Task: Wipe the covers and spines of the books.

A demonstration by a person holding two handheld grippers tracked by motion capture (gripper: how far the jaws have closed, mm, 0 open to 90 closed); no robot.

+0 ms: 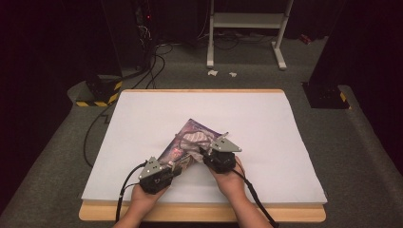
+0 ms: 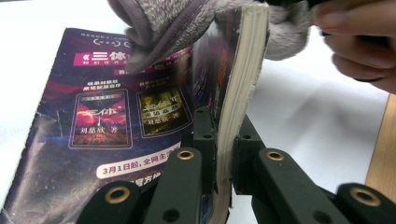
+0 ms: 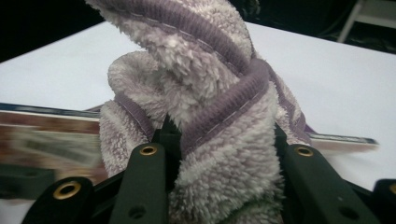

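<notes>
The book [image 1: 190, 140] lies on the white table [image 1: 266, 118] near its front edge, its long axis running from about 7 o'clock to 1 o'clock in the high view. The left gripper [image 1: 175, 167] sits at the book's 7 o'clock corner, clenched on the lifted cover and the pages under it; in the left gripper view the jaws pinch the page block [image 2: 243, 70] edge-on and hold it upright, with the printed inner flap [image 2: 102, 112] lying flat to the left.

The right gripper [image 1: 208, 154] is at about 4 o'clock from the book's middle, grasping a bunched grey-purple fleece cloth [image 3: 210, 116]; the wad fills the space between its jaws and bulges above them. In the high view the cloth [image 1: 196, 140] rests on top of the book, so the right hand [image 1: 230, 176] is the nearer one to the surface to be wiped.

I judge that the next stroke should run along the book's long axis, away from the pinched corner, toward 1 o'clock. Both forearms come in from 6 o'clock, hands low, the grippers angled toward each other over the book.
</notes>
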